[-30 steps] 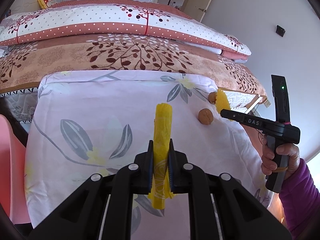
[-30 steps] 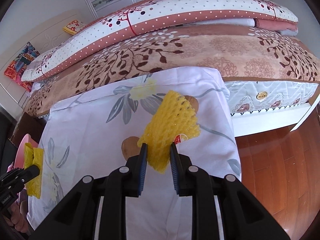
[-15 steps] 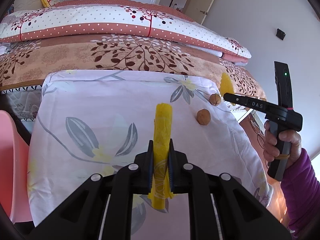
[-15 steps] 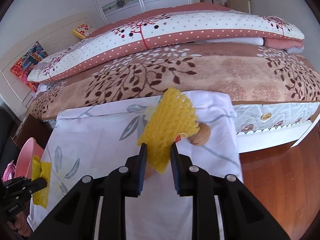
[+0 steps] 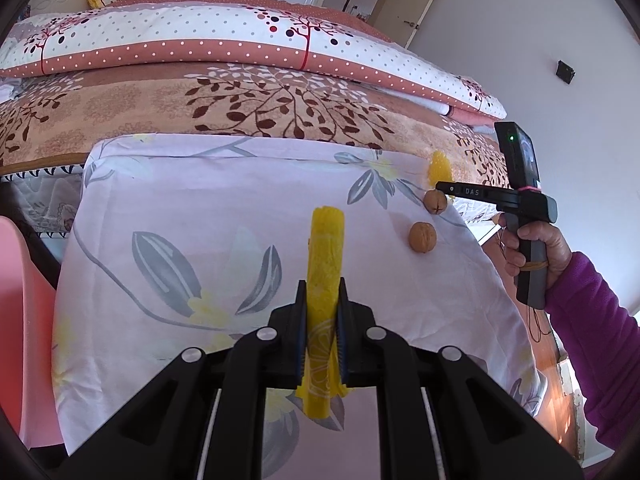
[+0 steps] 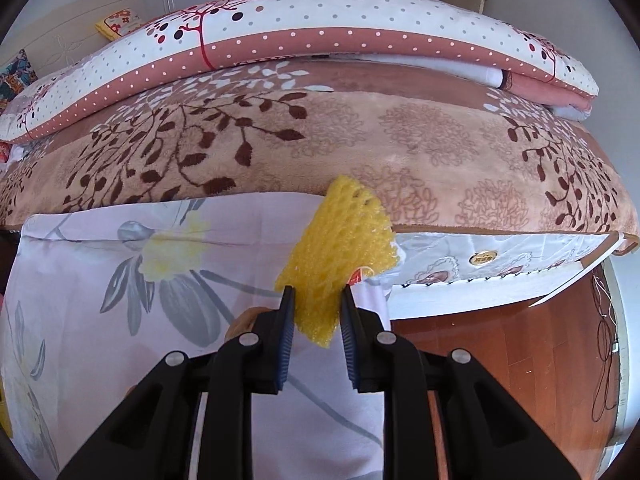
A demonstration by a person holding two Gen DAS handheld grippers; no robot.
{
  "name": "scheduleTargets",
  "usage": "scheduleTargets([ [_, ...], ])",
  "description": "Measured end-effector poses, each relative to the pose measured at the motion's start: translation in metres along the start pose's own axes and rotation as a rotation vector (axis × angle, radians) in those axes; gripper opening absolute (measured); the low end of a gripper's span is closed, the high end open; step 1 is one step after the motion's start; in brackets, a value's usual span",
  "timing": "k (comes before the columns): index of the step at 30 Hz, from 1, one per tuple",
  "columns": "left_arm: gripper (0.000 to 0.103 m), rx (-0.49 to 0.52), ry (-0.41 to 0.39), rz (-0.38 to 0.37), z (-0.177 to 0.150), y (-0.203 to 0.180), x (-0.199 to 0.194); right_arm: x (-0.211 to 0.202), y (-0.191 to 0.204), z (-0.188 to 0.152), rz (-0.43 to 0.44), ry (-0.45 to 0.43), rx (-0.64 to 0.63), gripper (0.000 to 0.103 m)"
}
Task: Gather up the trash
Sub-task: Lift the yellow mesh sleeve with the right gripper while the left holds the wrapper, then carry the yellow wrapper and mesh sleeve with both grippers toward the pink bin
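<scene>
**Both hand-held grippers clamped on yellow foam trash**

Left wrist view: left hand-held gripper (image 5: 322, 312) pinches a rolled yellow foam net sleeve (image 5: 325, 264) upright between its pads, above the floral white cloth-covered counter (image 5: 168, 200). Two brown walnuts (image 5: 422, 237) lie right of it, near the right hand-held gripper (image 5: 442, 186).

Right wrist view: right hand-held gripper grips a crumpled yellow foam mesh piece (image 6: 340, 252) by its lower end, over the counter's right edge; bed with brown leaf-print blanket (image 6: 320, 136) behind.
</scene>
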State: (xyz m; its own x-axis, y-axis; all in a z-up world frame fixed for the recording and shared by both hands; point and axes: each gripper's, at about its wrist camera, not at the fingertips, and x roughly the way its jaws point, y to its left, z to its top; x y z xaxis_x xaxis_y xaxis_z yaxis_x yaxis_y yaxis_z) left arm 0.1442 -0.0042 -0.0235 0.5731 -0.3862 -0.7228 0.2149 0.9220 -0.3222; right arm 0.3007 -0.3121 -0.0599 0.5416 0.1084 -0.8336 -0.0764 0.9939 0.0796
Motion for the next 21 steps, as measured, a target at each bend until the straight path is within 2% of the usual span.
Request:
scheduleTargets([
  [4,0.011,0.005,-0.002,-0.011,0.000,-0.003,0.001,-0.017,0.027,-0.019,0.241,0.030,0.041,0.021],
  [8,0.011,0.022,-0.002,-0.016,-0.002,-0.008,-0.001,-0.033,0.067,-0.033,0.299,0.025,-0.036,0.021],
  [14,0.011,0.036,-0.024,-0.017,-0.006,-0.013,-0.013,-0.054,0.096,-0.044,0.291,-0.022,-0.073,0.021],
  [17,0.011,0.035,-0.037,-0.013,-0.008,-0.012,-0.021,-0.066,0.087,-0.041,0.242,-0.057,-0.072,0.021],
  [21,0.011,0.036,-0.044,-0.010,-0.013,-0.010,-0.027,-0.073,0.067,-0.043,0.148,-0.053,-0.080,0.021],
])
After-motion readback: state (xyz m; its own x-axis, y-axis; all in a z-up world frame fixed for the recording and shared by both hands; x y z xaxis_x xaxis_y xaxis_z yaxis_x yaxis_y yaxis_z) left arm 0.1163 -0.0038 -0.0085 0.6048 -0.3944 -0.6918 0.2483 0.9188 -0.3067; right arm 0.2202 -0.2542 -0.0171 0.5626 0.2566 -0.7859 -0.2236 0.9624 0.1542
